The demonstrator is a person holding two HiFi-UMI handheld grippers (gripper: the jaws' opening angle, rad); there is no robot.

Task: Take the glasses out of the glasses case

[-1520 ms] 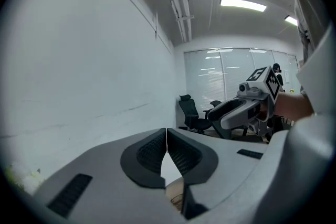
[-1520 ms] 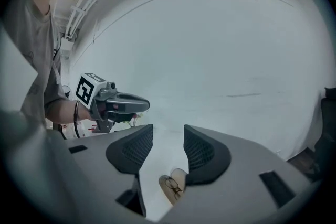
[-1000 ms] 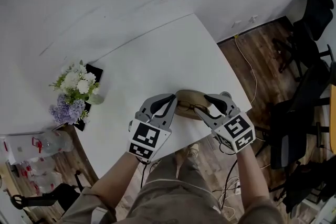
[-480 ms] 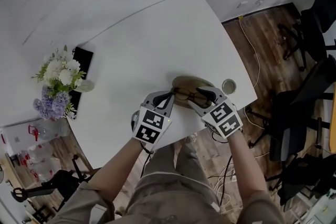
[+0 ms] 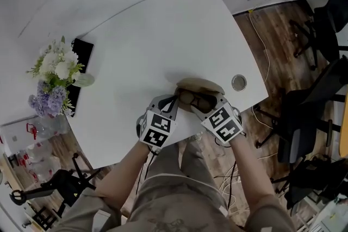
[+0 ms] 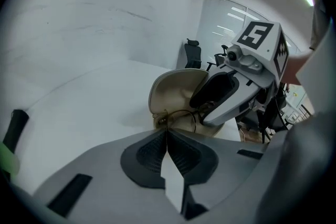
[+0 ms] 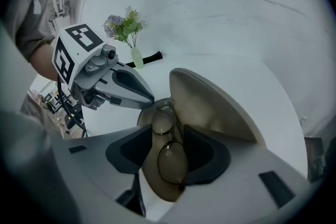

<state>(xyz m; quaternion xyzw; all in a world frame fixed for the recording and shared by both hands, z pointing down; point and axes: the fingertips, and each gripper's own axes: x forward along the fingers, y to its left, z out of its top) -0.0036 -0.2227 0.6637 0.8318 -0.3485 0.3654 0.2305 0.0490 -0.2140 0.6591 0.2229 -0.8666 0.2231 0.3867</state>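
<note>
Both grippers work at the open case (image 5: pixel 199 86), low centre of the head view, on the table (image 5: pixel 163 46). The right gripper (image 7: pixel 168 131) is unclenched, its jaws straddling the glasses (image 7: pixel 170 161), which lie in the case. This looks like the grasp step. The next move calls for closing gently on the frame, then lifting clear. The left gripper (image 6: pixel 167 132) is clenched at the case's near edge, seemingly steadying it. No writing is readable, only square markers (image 6: pixel 258 35).

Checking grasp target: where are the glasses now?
Head view, centre: glasses lie in the open glasses case at the table's near edge, between the right gripper's jaws.
</note>
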